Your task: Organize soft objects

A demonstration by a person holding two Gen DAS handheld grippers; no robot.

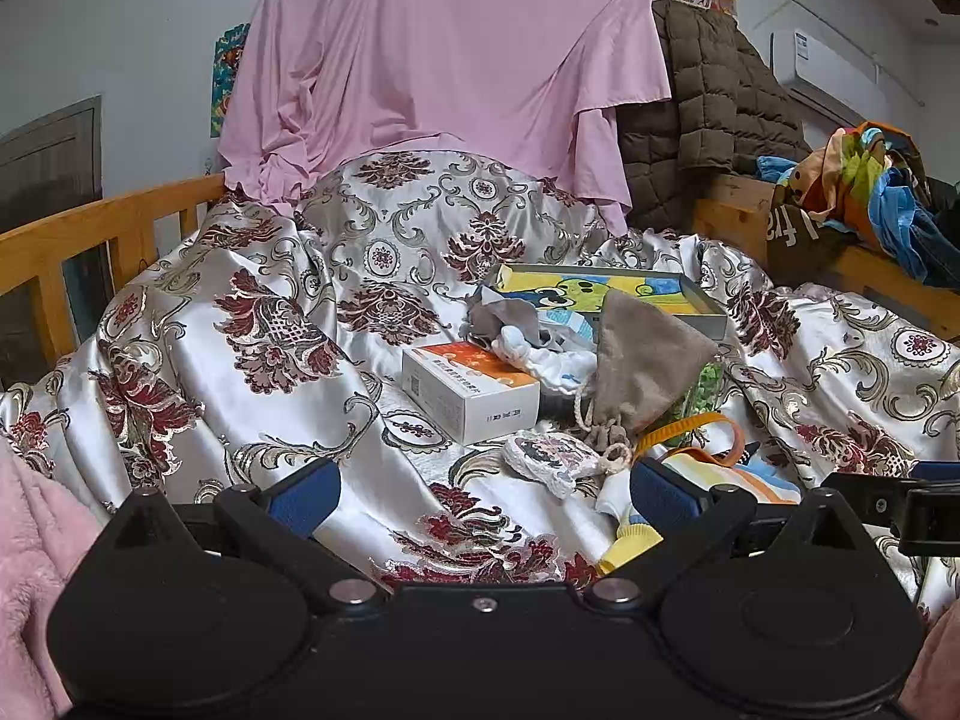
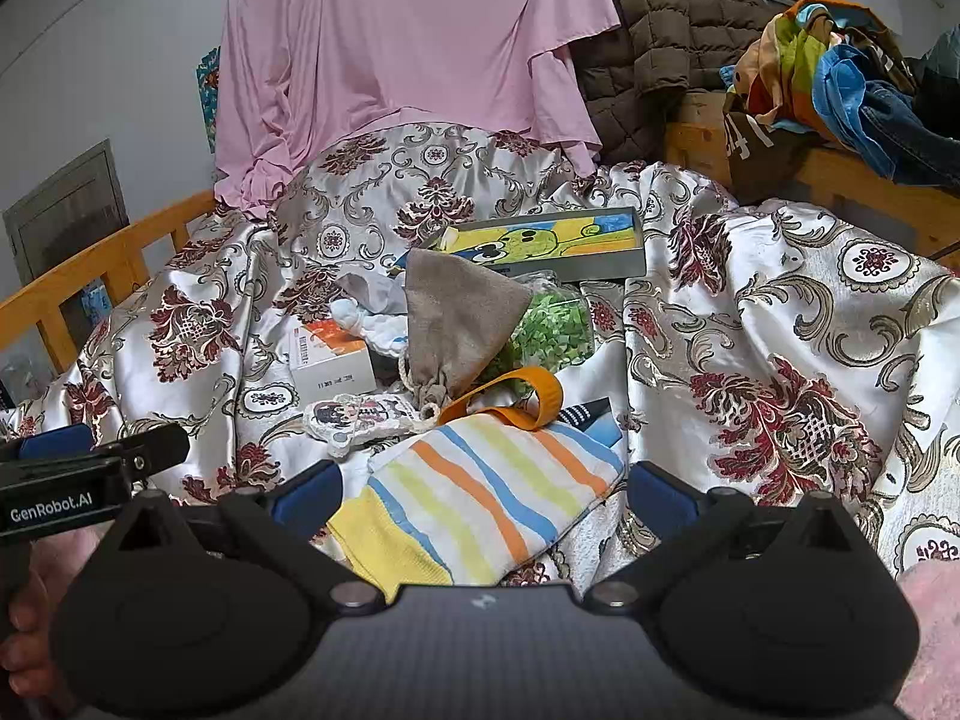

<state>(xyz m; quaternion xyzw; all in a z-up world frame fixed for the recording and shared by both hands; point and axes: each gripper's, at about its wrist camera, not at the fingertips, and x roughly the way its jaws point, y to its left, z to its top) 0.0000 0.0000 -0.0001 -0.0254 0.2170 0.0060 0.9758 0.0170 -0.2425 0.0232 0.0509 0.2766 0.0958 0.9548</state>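
Glossy satin bedspread [image 1: 252,312], matt suede-like pouch [image 2: 459,324], wooden bed rail [image 1: 72,240].

A grey drawstring pouch [image 2: 459,324] lay over a clear bag of green pieces [image 2: 555,324], hiding its left part. The picture box [image 2: 543,243] behind had its near left corner covered by the pouch. The white and orange carton [image 2: 330,360] carried print too small to read, and white cloth [image 2: 375,321] overlapped its far end. In the left wrist view, the striped sock [image 1: 729,474] was mostly hidden behind the gripper's blue pad. The heap of colourful clothes [image 2: 840,72] ran off the right edge. A hand [image 2: 27,636] showed only partly at the lower left edge, behind the black gripper body.
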